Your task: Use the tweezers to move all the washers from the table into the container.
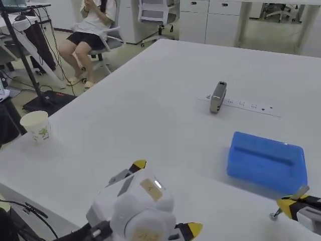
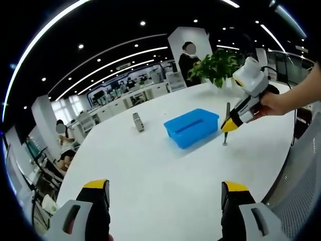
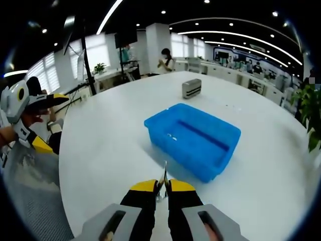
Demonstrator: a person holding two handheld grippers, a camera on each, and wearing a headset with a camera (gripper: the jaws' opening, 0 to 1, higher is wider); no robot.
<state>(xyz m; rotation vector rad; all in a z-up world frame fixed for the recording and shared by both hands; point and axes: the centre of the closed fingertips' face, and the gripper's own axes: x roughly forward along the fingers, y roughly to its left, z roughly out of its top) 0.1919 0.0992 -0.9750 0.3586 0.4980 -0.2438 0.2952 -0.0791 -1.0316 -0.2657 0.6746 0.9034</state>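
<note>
Right tongs [image 3: 162, 185] are pinched nearly all the way together on the tweezers [image 2: 225, 136], which poke out forward between the two yellow tips. Left tongs [image 2: 164, 187] are spread wide with nothing in them, hanging low over the near side of the tabletop [image 1: 150, 115]. Makes sense to me: there's only one tool in this job, so the spare hand just parks out of the way.

In the left gripper view the tweezers point steeply down, tip at or just off the tabletop, close beside the near side of the blue container [image 1: 266, 160]. There's a tiny roundish bit [image 1: 275, 216] at the tip that might be a washer, but it's too small to call. I can't pick out other washers on the tabletop. The right gripper view has a speck or two on the container floor, which could be washers or could be glare. Having the container right next to the pickup spot keeps each carry short, I'd guess.

Other stuff: a small grey metal gadget [image 1: 218, 96] stands by a flush strip of sockets [image 1: 251, 106] further back, well apart from the work. The paper cup [image 1: 37, 125] near the left edge has a green leafy print, no words I can read. A yellowish sticker on the left tongs' housing is too blurred to read. Nothing written on the container either.
</note>
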